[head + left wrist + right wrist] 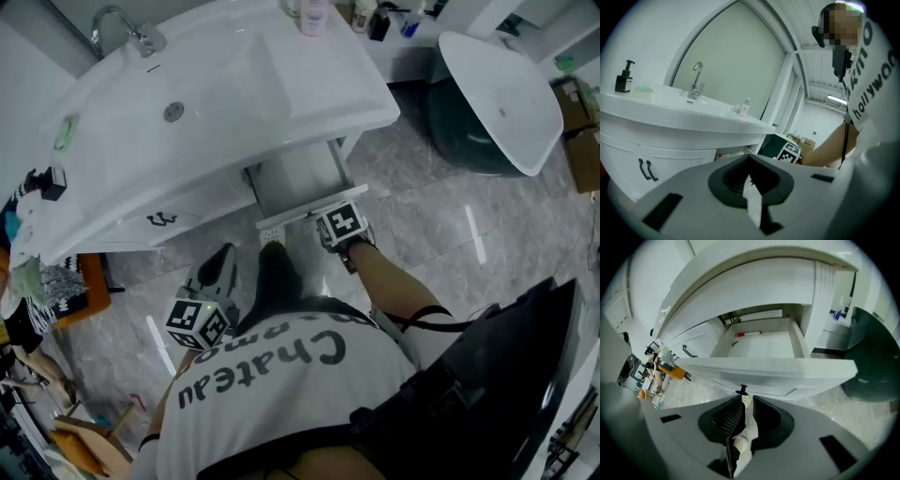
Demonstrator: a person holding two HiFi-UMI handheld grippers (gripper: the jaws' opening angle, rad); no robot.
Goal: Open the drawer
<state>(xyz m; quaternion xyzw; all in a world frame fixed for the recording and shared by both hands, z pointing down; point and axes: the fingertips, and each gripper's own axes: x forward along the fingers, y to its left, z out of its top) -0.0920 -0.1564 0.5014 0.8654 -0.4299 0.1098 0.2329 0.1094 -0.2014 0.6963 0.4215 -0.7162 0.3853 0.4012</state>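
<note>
The white drawer under the sink stands pulled out, its front panel facing me. A small black knob sits on that panel. My right gripper points steeply down just in front of the knob; its jaws stand a narrow gap apart with nothing between them, and the knob lies just beyond the tips. In the head view the right gripper is at the drawer's front edge. My left gripper hangs left of the drawer, away from it. Its jaws look closed and hold nothing.
Inside the drawer lies a red-and-white pen-like thing. A white basin with a faucet tops the vanity. A cabinet door with a black handle is left of the drawer. A white and dark green tub stands at right.
</note>
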